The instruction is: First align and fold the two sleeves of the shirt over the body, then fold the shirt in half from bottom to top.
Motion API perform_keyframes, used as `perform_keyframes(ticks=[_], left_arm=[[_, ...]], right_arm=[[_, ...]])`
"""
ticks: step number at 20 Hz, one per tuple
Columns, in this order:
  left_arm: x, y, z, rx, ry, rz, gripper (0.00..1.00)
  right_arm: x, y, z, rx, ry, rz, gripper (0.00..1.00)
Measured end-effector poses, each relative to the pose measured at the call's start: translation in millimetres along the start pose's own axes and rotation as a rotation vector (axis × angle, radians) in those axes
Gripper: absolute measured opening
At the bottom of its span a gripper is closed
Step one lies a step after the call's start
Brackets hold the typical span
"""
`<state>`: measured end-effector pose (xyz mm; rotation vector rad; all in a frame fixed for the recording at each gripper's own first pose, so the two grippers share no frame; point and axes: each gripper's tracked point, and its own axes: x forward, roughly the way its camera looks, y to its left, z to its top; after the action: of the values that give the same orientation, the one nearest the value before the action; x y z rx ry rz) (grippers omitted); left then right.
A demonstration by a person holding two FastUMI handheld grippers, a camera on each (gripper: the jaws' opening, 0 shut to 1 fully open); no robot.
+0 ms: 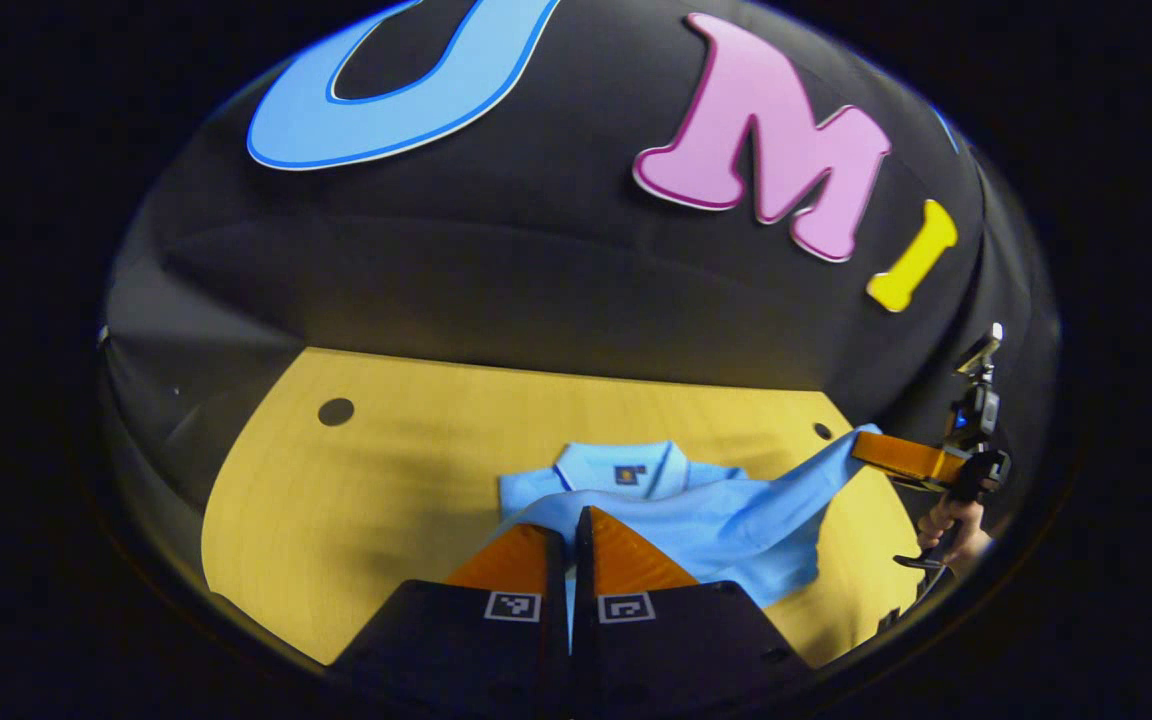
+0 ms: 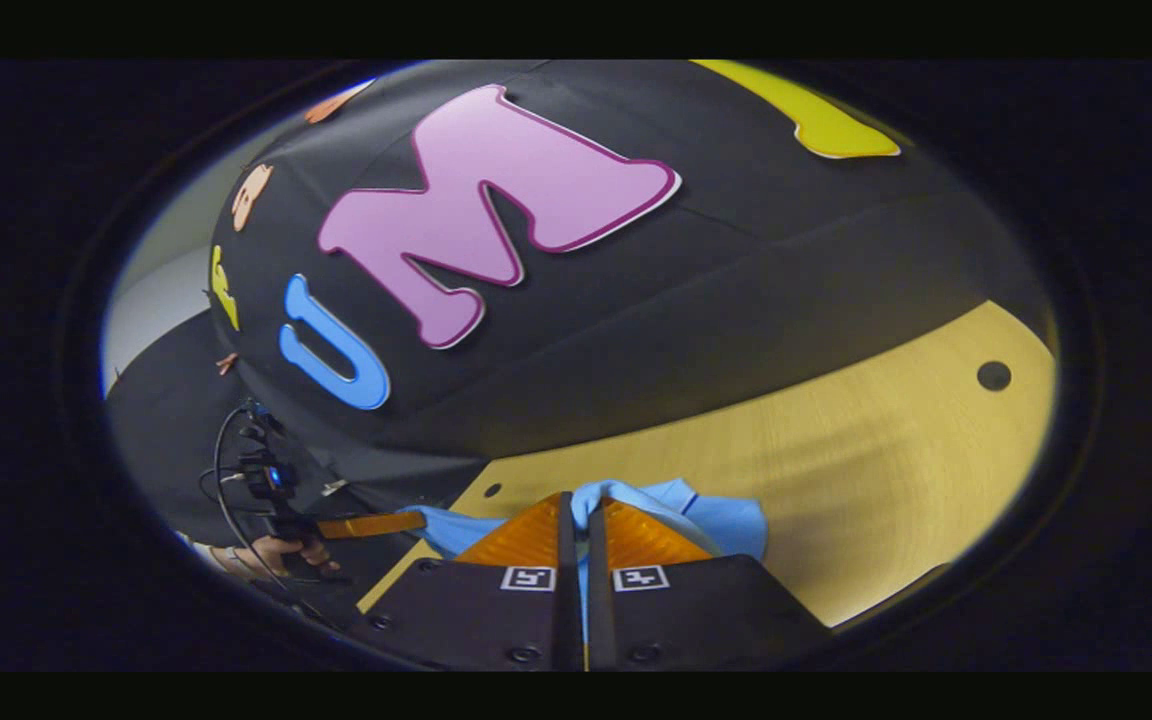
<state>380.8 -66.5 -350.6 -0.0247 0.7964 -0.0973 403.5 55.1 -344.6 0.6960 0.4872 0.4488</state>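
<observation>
In the left gripper view, the left gripper [image 1: 572,520] has its jaws closed on the hem of the light blue collared polo shirt [image 1: 696,510]. The right gripper [image 2: 577,505] likewise pinches the cloth, lifted off the yellow wooden surface [image 1: 356,500]. The shirt's collar lies flat farther back.

A light wooden desk [image 1: 356,500] with small round holes near its far corners is carrying a light blue polo shirt [image 1: 626,480], whose collar end is lying flat on it
</observation>
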Motion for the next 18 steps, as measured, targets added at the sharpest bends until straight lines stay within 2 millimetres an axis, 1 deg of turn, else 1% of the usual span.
perform_keyframes(ticks=[2,3,4,5,6,7,8,9,10,11,13,15,16,17,18], left_arm=[[36.3,1.3,15.8,0.012,-0.022,0.031,0.06],[52.1,4.5,21.3,0.001,-0.023,0.047,0.06],[68.5,11.0,25.7,-0.012,-0.021,0.067,0.06],[84.7,18.2,26.0,-0.019,-0.008,0.085,0.06],[99.9,26.6,19.0,-0.011,0.022,0.114,0.06],[111.3,35.9,9.3,0.012,0.066,0.146,0.07],[118.6,35.8,-2.3,0.029,0.115,0.166,0.09],[123.9,31.8,-17.2,0.016,0.166,0.16,0.15],[124.4,23.9,-24.6,-0.005,0.189,0.147,0.35],[125.8,22.8,-26.3,-0.012,0.19,0.16,0.55],[123.5,21.3,-22.8,-0.006,0.169,0.18,0.95],[106.5,23.8,-14.7,0.027,0.127,0.176,0.93],[96.2,20.8,-8.6,0.041,0.094,0.163,0.93],[82.5,16.9,0.8,0.054,0.058,0.151,0.94],[64.3,13.1,8.5,0.065,0.024,0.138,0.93]], right_arm=[[33.7,-22.5,12.4,-0.012,-0.008,-0.034,0.06],[46.9,-35.2,16.4,-0.01,-0.023,-0.058,0.06],[62.4,-50.4,13.6,0.005,-0.012,-0.084,0.06],[72.0,-67.8,4.6,0.015,0.007,-0.132,0.06],[79.9,-86.0,-5.8,0.013,0.033,-0.169,0.12],[84.0,-102.3,-18.7,-0.009,0.065,-0.217,0.09],[84.2,-105.6,-29.5,-0.039,0.095,-0.253,0.06],[82.4,-112.2,-38.1,-0.075,0.121,-0.289,0.12],[85.8,-104.8,-43.3,-0.103,0.147,-0.303,0.0],[82.4,-98.3,-49.2,-0.123,0.169,-0.296,0.11],[73.2,-84.7,-62.9,-0.174,0.206,-0.293,0.41],[67.9,-77.9,-63.3,-0.238,0.212,-0.29,0.71],[59.8,-68.1,-60.2,-0.269,0.204,-0.285,0.92],[52.2,-56.3,-53.4,-0.298,0.187,-0.283,0.95],[44.5,-43.9,-47.5,-0.336,0.159,-0.288,0.97]])
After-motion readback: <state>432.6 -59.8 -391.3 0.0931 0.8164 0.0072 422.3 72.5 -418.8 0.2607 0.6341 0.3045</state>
